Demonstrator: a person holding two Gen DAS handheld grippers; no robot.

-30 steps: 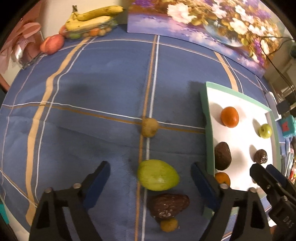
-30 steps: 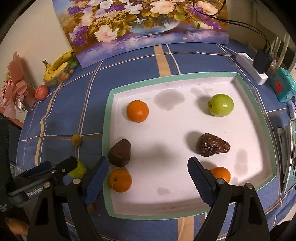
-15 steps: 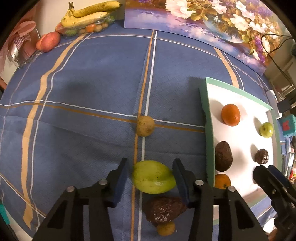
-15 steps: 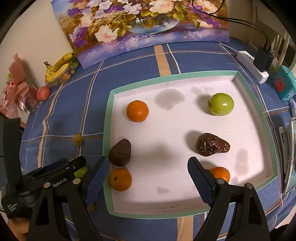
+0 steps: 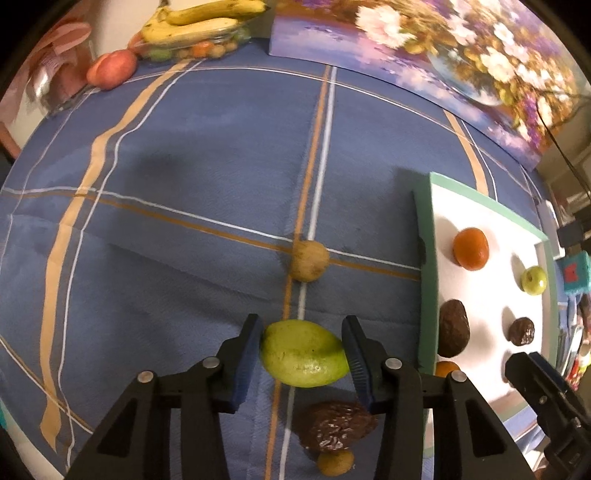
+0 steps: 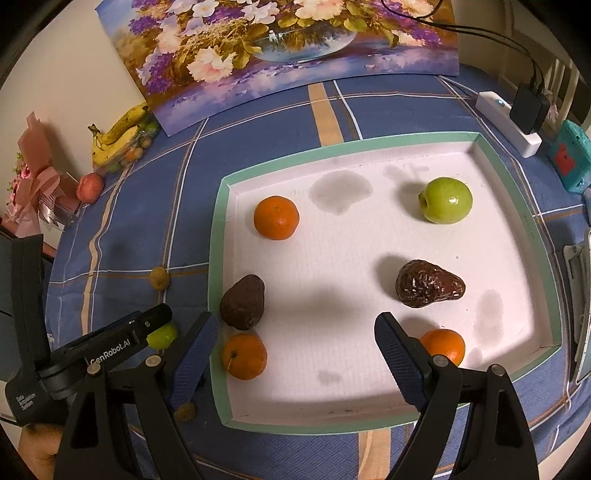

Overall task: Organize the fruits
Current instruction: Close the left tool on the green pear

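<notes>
My left gripper point(image 5: 303, 350) is shut on a green mango point(image 5: 303, 353) that rests on the blue cloth, one pad on each side. A wrinkled brown fruit point(image 5: 337, 425) and a small yellow fruit point(image 5: 334, 462) lie just below it, and a tan round fruit point(image 5: 308, 260) lies beyond it. The white tray point(image 6: 524, 229) holds three oranges point(image 6: 276, 217), a green apple point(image 6: 447, 199), a dark avocado point(image 6: 243, 302) and a wrinkled brown fruit point(image 6: 428, 283). My right gripper point(image 6: 295, 354) is open and empty above the tray's near edge.
Bananas point(image 5: 195, 22) over a box of small fruits and a red apple point(image 5: 111, 69) sit at the far left corner. A flower painting point(image 6: 288, 48) leans at the back. A power strip point(image 6: 509, 122) and a teal device point(image 6: 570, 162) lie right of the tray.
My left gripper moved forward over the green mango and its jaws closed from wide open onto it. The right gripper stayed open and almost still.
</notes>
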